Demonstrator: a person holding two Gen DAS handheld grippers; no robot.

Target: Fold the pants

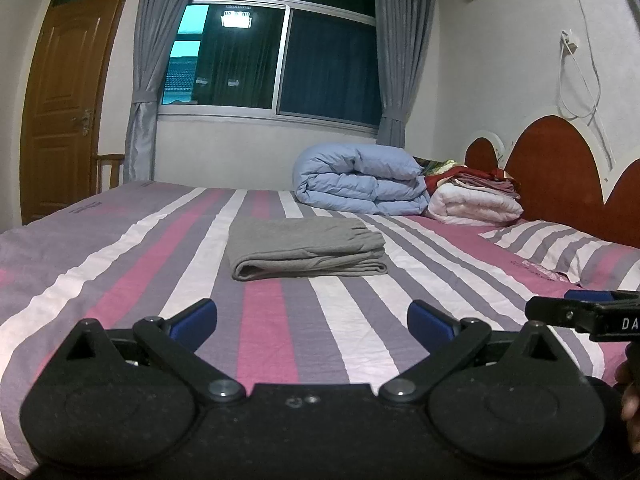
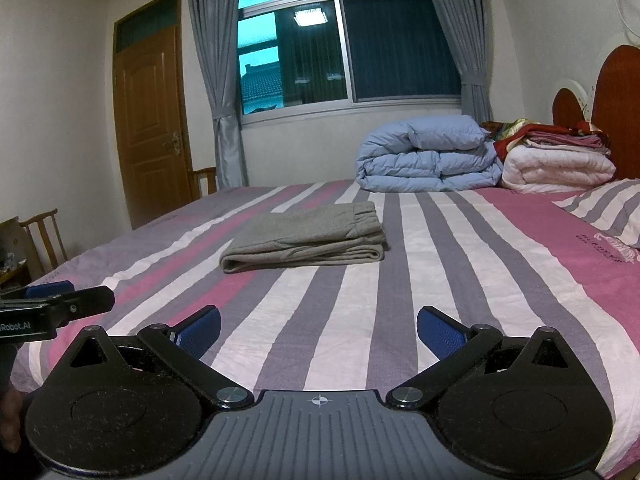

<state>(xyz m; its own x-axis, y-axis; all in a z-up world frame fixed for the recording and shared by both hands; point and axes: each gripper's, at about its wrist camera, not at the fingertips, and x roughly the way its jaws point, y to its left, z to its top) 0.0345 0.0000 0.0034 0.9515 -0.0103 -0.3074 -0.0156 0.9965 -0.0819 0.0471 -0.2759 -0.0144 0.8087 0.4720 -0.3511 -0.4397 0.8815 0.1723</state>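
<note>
The pants [image 1: 306, 249] are grey and folded into a flat rectangular bundle of several layers, lying in the middle of the left wrist frame on the striped bed sheet [image 1: 280, 320]. In the right wrist view the pants [image 2: 306, 238] sit a little left of the frame center. The long axis of the bundle runs left to right across both frames. The rounded fold is at the left end, and the gathered waistband, with small wrinkles, is at the right end, toward the far side. The cloth looks soft and matte, like a knitted cotton, and the layer edges show as thin lines along the near side.

The left gripper [image 1: 312, 322] fills the bottom of its frame with the two fingers wide apart and holding nothing — blue ribbed pads on black arms. The right gripper [image 2: 318, 330] in the bottom of its own frame is also spread wide and empty. Both are near the front edge of the bed, well apart from the pants. Each gripper shows in the other's view at the frame edge.

The sheet has long stripes of pink, white and grey-purple, lightly creased. In the upper right part of the frames lies a puffy light blue quilt [image 1: 360, 180], folded thick, and just beside it a white blanket [image 1: 476, 202] with a stack of folded red and pink cloth on top.
</note>
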